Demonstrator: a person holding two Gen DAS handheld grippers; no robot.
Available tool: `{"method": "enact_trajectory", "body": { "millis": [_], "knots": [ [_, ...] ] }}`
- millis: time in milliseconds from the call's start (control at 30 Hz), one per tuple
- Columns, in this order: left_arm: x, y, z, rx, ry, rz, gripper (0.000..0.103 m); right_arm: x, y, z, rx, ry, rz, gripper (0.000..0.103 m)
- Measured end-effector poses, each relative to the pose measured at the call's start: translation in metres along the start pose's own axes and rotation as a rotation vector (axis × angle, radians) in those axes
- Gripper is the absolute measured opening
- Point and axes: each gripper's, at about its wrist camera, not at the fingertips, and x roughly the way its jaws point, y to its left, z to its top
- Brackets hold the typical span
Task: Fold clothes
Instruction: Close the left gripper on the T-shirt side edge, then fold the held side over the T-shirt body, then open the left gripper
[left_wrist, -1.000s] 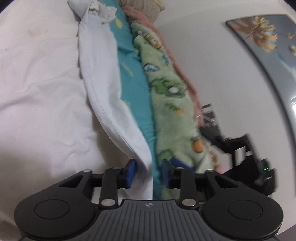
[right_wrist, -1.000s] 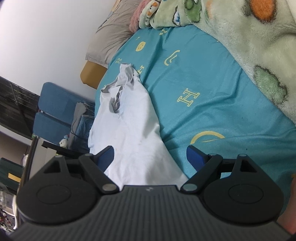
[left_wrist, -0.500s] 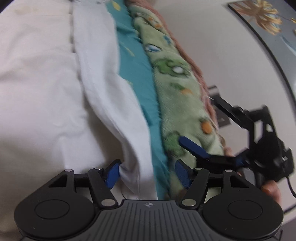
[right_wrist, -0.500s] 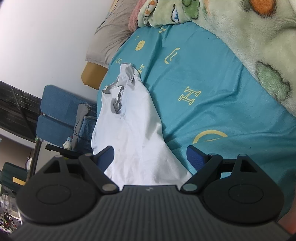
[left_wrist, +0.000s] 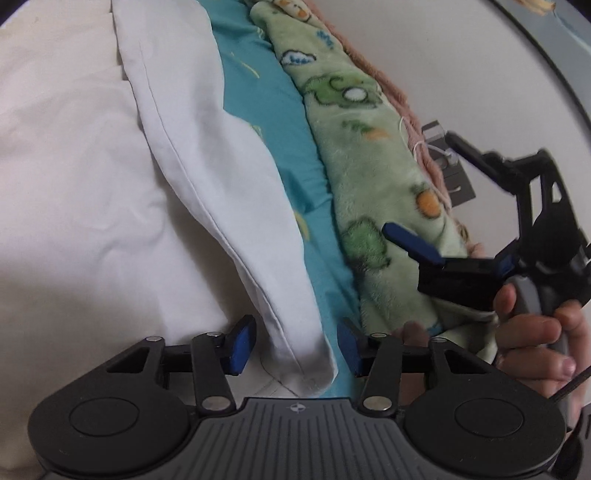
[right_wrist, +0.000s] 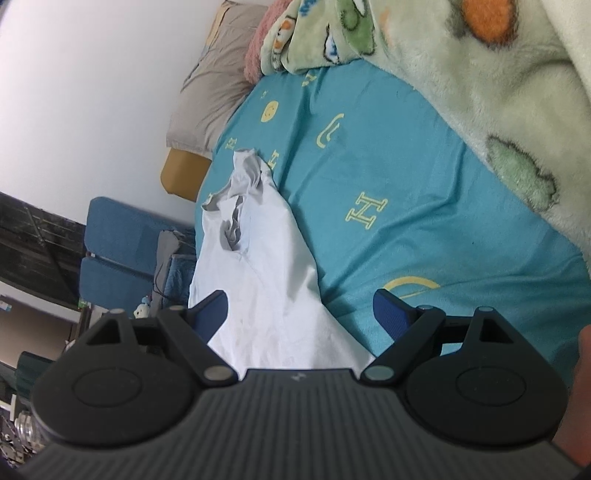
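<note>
A white T-shirt (right_wrist: 258, 266) with a grey collar (right_wrist: 229, 221) lies lengthwise on the teal bedsheet (right_wrist: 388, 166). In the left wrist view its hemmed edge (left_wrist: 207, 147) runs down to a corner (left_wrist: 310, 365) lying between the blue pads of my left gripper (left_wrist: 295, 347). The jaws are closing, but a gap shows on both sides of the cloth. My right gripper (right_wrist: 301, 312) stands wide open over the shirt's near end, gripping nothing. It also shows in the left wrist view as the right gripper (left_wrist: 439, 195), held by a hand (left_wrist: 532, 332).
A cream-white cloth (left_wrist: 74, 184) covers the left of the left wrist view. A green fleece blanket (right_wrist: 480, 74) lies along the bed's far side by the wall. Past the bed's head are a beige pillow (right_wrist: 210, 92) and blue seating (right_wrist: 118, 254).
My left gripper's jaws widened around the shirt's hem, then narrowed again. It shifted along the hem, bringing the right gripper and the hand into its view. The right gripper barely moved.
</note>
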Motion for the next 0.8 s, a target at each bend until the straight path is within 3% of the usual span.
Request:
{"method": "enact_trajectory", "body": {
  "millis": [67, 100, 133, 500, 633, 733, 800],
  "knots": [
    [-0.002, -0.004, -0.001, 0.004, 0.02, 0.012, 0.042, 0.003, 0.002, -0.002, -0.009, 0.012, -0.005, 0.088],
    [-0.003, -0.006, -0.001, 0.008, 0.038, 0.028, 0.024, 0.005, 0.003, -0.003, -0.014, 0.017, -0.007, 0.088],
    [-0.005, -0.008, 0.0, 0.014, 0.055, 0.051, 0.013, 0.006, 0.004, -0.003, -0.019, 0.021, -0.007, 0.088],
    [-0.082, -0.032, 0.028, -0.167, 0.048, 0.14, 0.007, 0.003, 0.001, -0.001, 0.0, 0.029, 0.015, 0.088],
    [-0.098, -0.029, 0.026, -0.221, 0.067, 0.236, 0.006, 0.003, 0.002, -0.001, 0.0, 0.03, 0.017, 0.088],
    [-0.086, -0.016, 0.015, -0.2, 0.095, 0.376, 0.006, 0.003, 0.003, -0.001, -0.007, 0.032, 0.014, 0.088],
    [-0.078, -0.002, 0.008, -0.206, 0.075, 0.37, 0.007, 0.004, 0.004, -0.002, -0.012, 0.033, 0.011, 0.088]
  ]
}}
